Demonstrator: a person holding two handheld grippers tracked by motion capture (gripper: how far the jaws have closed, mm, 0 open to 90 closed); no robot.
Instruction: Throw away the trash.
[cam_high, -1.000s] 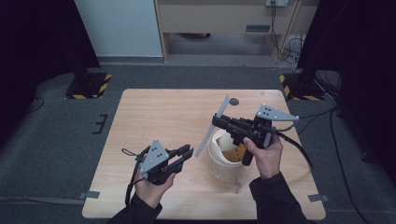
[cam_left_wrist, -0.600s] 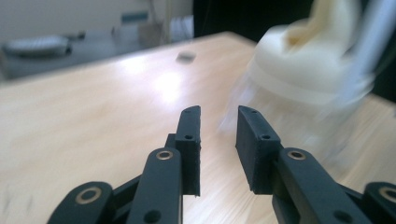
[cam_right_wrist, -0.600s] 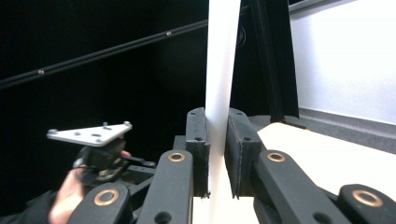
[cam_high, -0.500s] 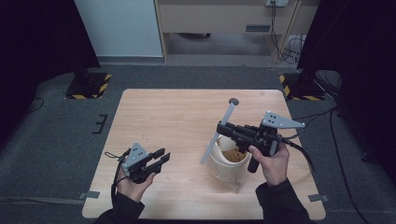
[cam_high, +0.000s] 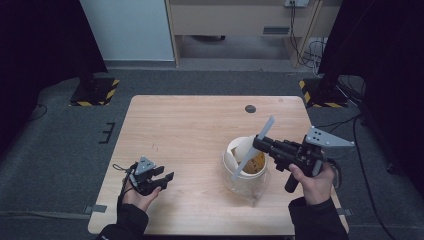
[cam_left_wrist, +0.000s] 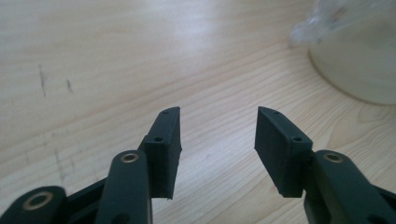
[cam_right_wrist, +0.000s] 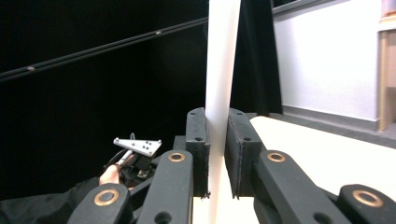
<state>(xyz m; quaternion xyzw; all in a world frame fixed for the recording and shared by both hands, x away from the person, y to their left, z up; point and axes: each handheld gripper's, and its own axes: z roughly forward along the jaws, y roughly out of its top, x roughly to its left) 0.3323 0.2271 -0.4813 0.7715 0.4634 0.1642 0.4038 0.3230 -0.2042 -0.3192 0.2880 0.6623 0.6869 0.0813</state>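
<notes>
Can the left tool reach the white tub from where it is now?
Probably yes. The left tool is open and holds nothing, and only bare table lies between it and the tub. The right tool holds a white stick in it.

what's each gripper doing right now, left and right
Left gripper: open, nothing between its fingers, jaws have just been opening, low over the table.
Right gripper: shut on the white spatula, above the jar.

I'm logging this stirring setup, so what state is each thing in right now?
Left tool: open, empty, low over the table; its jaws have just been opening.
Right tool: shut on the white stick.
White stick: tilted, lower end inside the tub.
Tub: upright, uncovered, brownish contents inside.
</notes>
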